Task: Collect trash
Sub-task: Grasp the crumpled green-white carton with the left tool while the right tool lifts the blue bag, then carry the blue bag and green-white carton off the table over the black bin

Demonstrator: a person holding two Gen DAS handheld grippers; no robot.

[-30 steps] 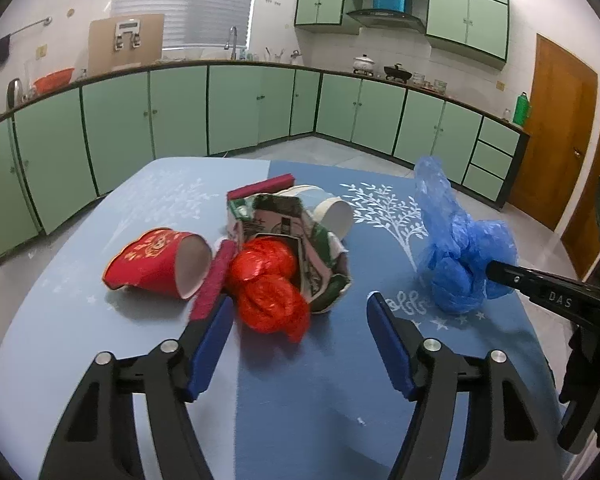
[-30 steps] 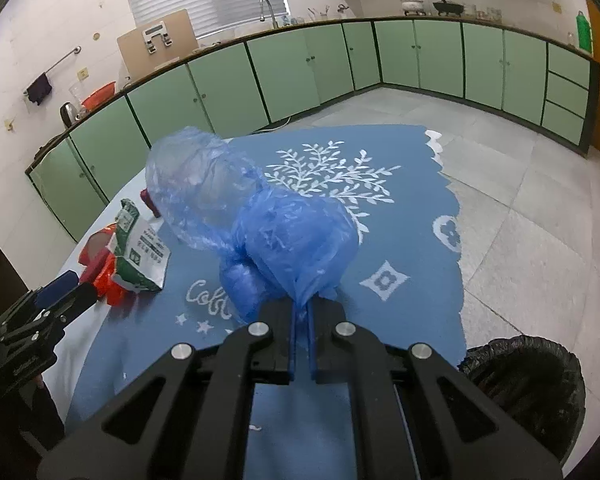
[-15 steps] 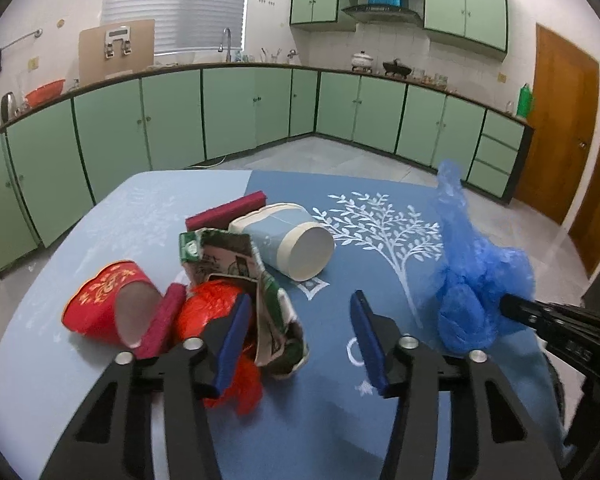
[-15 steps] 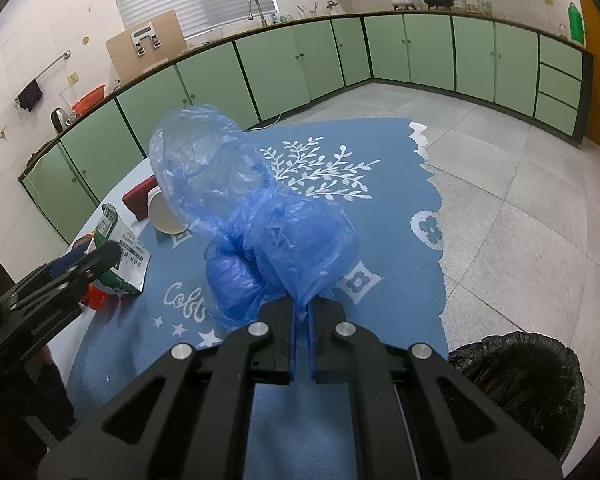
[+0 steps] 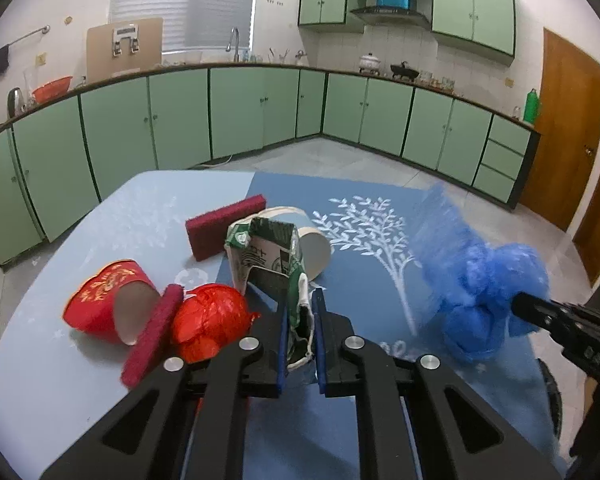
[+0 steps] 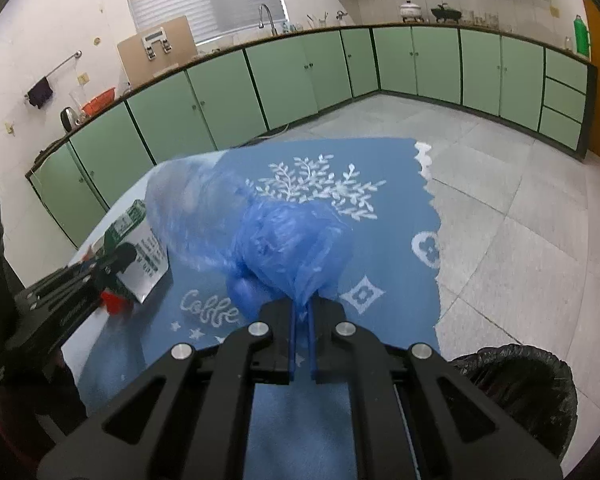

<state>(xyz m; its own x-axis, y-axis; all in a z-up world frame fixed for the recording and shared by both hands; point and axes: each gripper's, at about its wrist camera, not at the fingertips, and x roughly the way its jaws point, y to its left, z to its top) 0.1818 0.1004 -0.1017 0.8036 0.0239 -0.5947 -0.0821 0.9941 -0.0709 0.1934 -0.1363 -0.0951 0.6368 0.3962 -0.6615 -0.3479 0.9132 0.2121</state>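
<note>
Left wrist view
Left gripper [image 5: 301, 320]: its jaws have just been closing and now pinch the lower edge of a crumpled green-and-white drink carton [image 5: 268, 256], which stands up between the blue pads.
Table [image 5: 100, 232]: covered by a light blue cloth on the left and a darker blue cloth with a white tree print on the right.
Red paper cup [image 5: 104, 306]: lies on its side left of the carton, mouth toward the camera.
Red foil wrapper [image 5: 210, 322]: a crumpled ball just left of the gripper, touching a dark red sponge [image 5: 152, 332] that leans between it and the cup.
Second sponge [image 5: 224, 226]: dark red block lying behind the carton.
Blue-and-white paper cup [image 5: 312, 246]: on its side directly behind the carton.
Blue plastic bag [image 5: 480, 300]: bunched at the right, held at the tip of the right gripper [image 5: 524, 306].

Right wrist view
Right gripper [image 6: 302, 312]: pressed together on the gathered neck of the blue plastic bag [image 6: 276, 240], which bulges out in front of it above the table.
Left gripper [image 6: 112, 262]: at the left edge, clamped on the carton [image 6: 146, 256].
Bin [image 6: 520, 380]: lined with a black bag, on the floor at lower right, beside the table's edge.
</note>
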